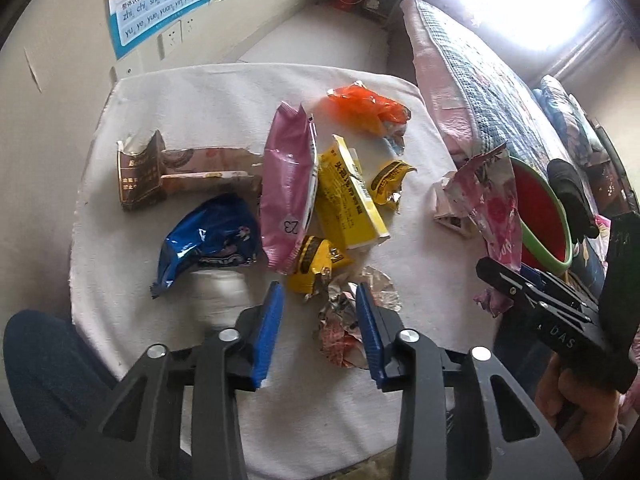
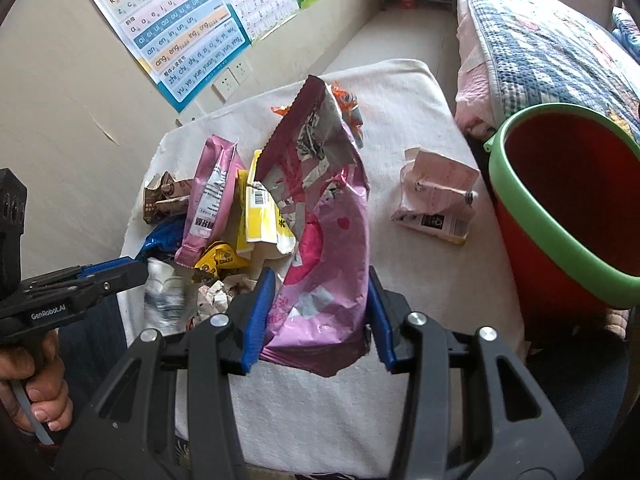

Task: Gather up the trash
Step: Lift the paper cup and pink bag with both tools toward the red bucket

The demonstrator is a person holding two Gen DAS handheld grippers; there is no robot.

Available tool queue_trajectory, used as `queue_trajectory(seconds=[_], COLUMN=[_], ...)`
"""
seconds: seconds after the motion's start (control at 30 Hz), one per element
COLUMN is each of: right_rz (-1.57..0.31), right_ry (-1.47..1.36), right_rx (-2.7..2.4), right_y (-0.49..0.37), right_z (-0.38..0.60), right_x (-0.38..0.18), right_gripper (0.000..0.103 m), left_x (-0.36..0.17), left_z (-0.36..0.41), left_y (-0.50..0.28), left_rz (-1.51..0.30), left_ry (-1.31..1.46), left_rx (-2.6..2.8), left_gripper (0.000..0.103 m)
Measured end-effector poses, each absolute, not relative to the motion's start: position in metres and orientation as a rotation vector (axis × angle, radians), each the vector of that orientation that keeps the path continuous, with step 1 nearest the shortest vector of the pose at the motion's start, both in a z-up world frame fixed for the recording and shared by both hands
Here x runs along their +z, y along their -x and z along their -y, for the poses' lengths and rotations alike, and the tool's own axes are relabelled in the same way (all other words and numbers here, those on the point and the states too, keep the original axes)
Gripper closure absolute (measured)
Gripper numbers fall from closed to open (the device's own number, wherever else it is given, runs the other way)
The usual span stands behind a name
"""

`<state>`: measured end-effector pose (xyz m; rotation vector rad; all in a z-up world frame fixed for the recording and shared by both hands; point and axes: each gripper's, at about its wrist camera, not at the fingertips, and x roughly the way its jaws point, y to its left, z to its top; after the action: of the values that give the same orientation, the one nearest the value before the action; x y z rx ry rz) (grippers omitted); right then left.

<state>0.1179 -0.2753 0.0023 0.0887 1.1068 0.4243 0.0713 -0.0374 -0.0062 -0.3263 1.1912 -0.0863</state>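
My right gripper [image 2: 320, 312] is shut on a large pink snack bag [image 2: 328, 220], held upright above the table; in the left wrist view that bag [image 1: 494, 200] hangs beside the red bucket with a green rim [image 1: 560, 236]. My left gripper [image 1: 320, 332] hovers over the near table edge, its blue pads apart with only white cloth between them. A crumpled foil wrapper [image 1: 340, 320] lies under its right pad, and a blurred white wad [image 1: 222, 300] lies left of it. Blue [image 1: 208, 240], pink [image 1: 286, 184], yellow [image 1: 348, 196] and orange [image 1: 364, 108] packets cover the table's middle.
The bucket [image 2: 532, 232] stands right of the cloth-covered table [image 2: 400, 92], against a quilted bed [image 2: 540, 40]. A crushed pink carton [image 2: 436, 200] lies near it, and a torn brown carton [image 1: 140, 176] lies at the left. A postered wall runs behind. A knee in blue trousers [image 1: 40, 360] is at the near left.
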Motion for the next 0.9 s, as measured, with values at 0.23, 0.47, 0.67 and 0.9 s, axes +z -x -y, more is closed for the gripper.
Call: queue_trajectory(seconds=[0.23, 0.47, 0.67, 0.9], right_rz=[-1.108, -1.121, -1.122, -1.119], right_ry=[-0.091, -0.089, -0.084, -0.087], right_rx=[0.414, 0.416, 0.417, 0.401], right_y=[-0.116, -0.115, -0.116, -0.115], right_z=[0.279, 0.277, 0.275, 0.278], right_x=[-0.002, -0.009, -0.01, -0.01], right_gripper=[0.059, 0.059, 0.059, 0.059], left_x=[-0.01, -0.032, -0.045, -0.072], left_z=[0.03, -0.005, -0.02, -0.018], left_y=[-0.066, -0.053, -0.061, -0.067], left_rz=[-1.2, -1.245, -1.287, -1.398], left_ry=[0.321, 0.336, 0.29, 0.197], left_rx=[-0.031, 0.083, 0.119, 0.087], left_gripper=[0.058, 0.04, 0.018, 0.016])
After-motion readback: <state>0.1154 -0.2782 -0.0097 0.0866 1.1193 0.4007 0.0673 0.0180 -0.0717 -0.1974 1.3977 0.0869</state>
